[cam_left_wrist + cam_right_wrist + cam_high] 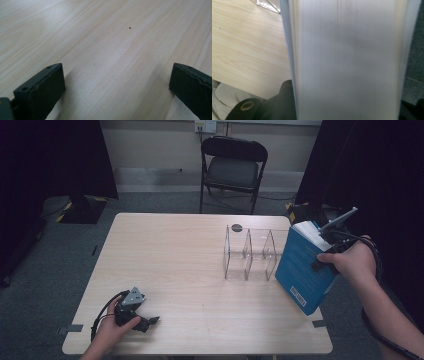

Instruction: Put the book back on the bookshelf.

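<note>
High view is showing the right gripper (325,251) squeezing a tilted blue book (304,270) just right of the clear rack (249,254), while the left gripper (142,320) is resting open and empty.

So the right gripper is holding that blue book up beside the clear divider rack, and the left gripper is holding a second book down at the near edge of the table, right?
Not quite. The right gripper does hold the blue book beside the clear divider rack, but the left gripper holds nothing. The left gripper view shows its jaws wide apart over the bare wooden table.
</note>
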Action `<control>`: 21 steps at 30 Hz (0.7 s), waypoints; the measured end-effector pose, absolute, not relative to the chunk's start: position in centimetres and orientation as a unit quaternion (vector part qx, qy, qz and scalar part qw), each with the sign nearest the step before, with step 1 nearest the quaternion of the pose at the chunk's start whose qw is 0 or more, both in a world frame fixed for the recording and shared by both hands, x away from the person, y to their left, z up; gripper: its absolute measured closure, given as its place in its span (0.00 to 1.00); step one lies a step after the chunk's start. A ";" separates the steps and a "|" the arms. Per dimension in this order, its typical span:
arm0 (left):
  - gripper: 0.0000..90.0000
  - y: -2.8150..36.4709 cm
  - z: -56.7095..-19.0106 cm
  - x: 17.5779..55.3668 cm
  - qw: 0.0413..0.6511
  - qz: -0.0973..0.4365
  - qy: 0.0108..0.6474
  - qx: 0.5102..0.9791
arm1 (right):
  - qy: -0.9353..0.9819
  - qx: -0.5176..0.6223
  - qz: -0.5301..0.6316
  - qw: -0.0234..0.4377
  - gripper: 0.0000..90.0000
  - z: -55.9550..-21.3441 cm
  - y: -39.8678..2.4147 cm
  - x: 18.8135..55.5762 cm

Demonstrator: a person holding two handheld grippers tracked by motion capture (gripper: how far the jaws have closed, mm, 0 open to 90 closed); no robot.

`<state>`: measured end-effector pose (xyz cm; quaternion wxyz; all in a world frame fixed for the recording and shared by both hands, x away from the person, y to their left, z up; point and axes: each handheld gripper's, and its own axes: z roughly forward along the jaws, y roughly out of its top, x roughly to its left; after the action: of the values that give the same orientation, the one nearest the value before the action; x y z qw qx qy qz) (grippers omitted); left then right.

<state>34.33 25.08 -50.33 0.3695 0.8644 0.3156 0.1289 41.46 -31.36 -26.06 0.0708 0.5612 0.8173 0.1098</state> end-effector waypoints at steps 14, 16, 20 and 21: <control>0.00 25.1 -50.3 34.3 0.369 0.129 0.316 0.864 | 0.801 0.584 0.104 0.078 0.69 -26.3 -30.9 42.4; 0.00 25.1 -50.3 34.3 0.370 0.129 0.316 0.864 | 0.800 0.586 0.106 0.079 0.69 -26.2 -30.9 42.6; 0.00 25.1 -50.3 34.3 0.370 0.128 0.316 0.864 | 0.794 0.592 0.114 0.083 0.69 -26.1 -30.6 42.8; 0.00 25.1 -50.3 34.3 0.370 0.129 0.316 0.864 | 0.793 0.593 0.115 0.083 0.69 -26.0 -30.5 42.9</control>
<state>34.33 25.09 -50.33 0.3695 0.8645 0.3156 0.1286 42.88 -30.52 -26.03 0.0829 0.5927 0.7928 0.1152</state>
